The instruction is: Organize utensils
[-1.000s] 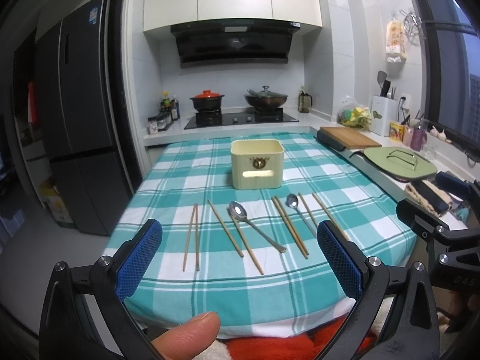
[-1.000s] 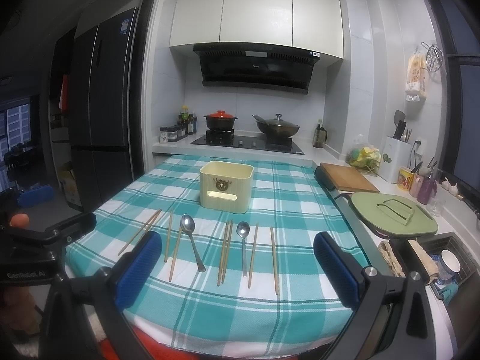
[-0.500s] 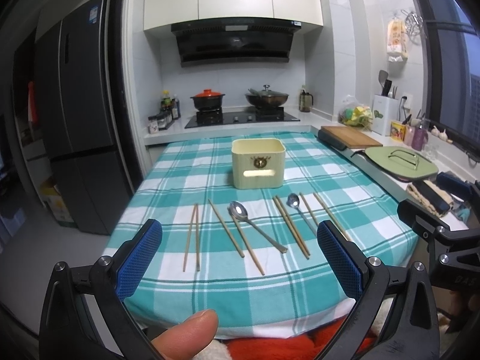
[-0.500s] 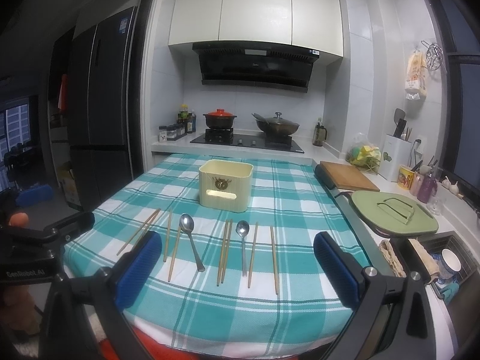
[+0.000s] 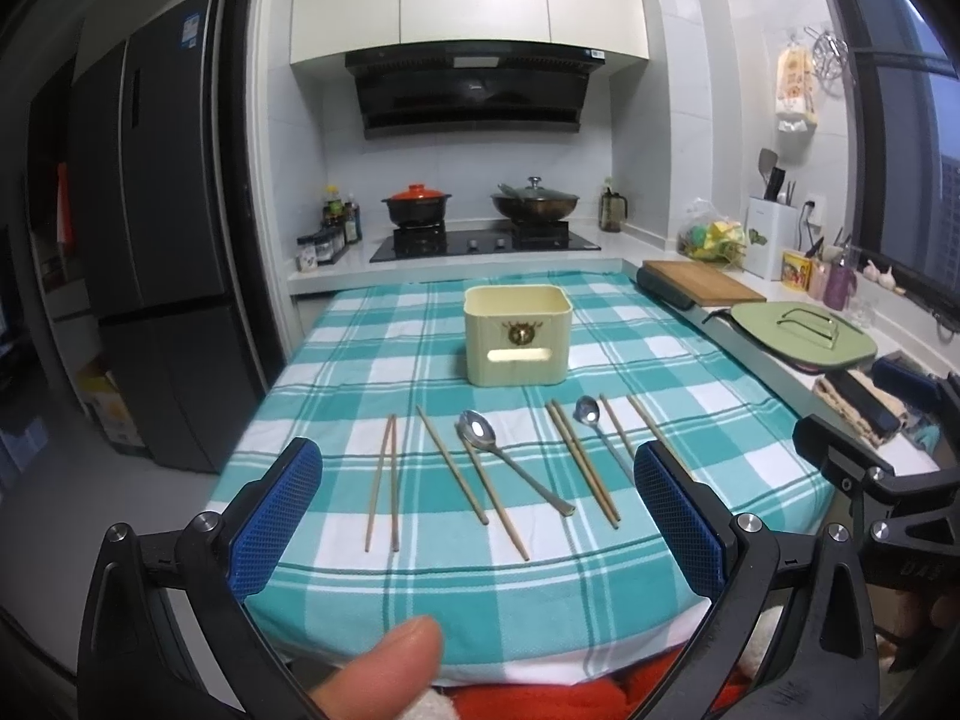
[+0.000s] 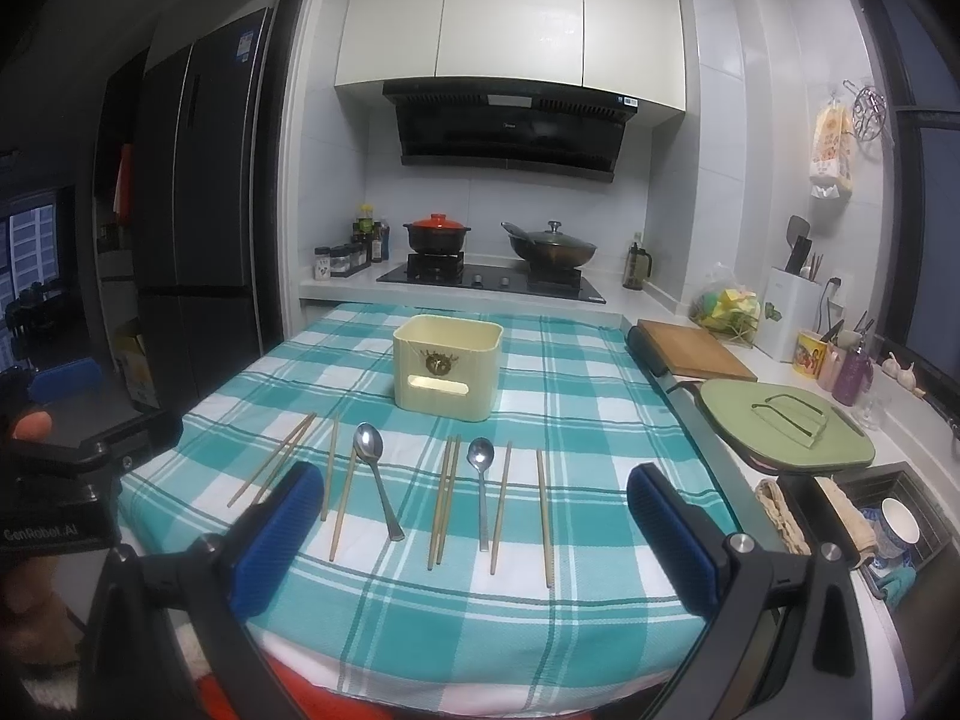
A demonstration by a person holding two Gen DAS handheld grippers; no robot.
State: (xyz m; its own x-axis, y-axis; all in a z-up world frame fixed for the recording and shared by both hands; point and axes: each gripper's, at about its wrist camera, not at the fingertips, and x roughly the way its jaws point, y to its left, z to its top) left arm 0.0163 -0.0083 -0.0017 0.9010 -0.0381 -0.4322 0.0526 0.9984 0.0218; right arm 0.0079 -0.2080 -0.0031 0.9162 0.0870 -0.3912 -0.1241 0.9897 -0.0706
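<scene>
Almost nothing has shifted over the last second: both views hold the same framing, with only a slight drift of the thumb [image 5: 384, 675] at the bottom of the left view. The left gripper [image 5: 478, 516] and right gripper [image 6: 471, 537] hang off the near edge of the teal-and-white checked tablecloth [image 6: 600, 396], each with blue pads spread wide and nothing between them.

Thin wooden chopsticks [image 5: 382, 483] and two steel spoons, the larger [image 5: 510, 465] and the smaller [image 6: 482, 489], lie in a loose row toward the near edge; the cream plastic utensil box [image 5: 517, 339] stands empty behind them, nearer the middle.

Likely trouble: the chopsticks lie flat and in close pairs, so a pinch could roll one away or lift only half a pair. The cloth may bunch under a pad. Two grippers working the same row could collide.

Open room lies left of the row and around the box; the right edge crowds against a green lidded pan [image 6: 786, 426].
</scene>
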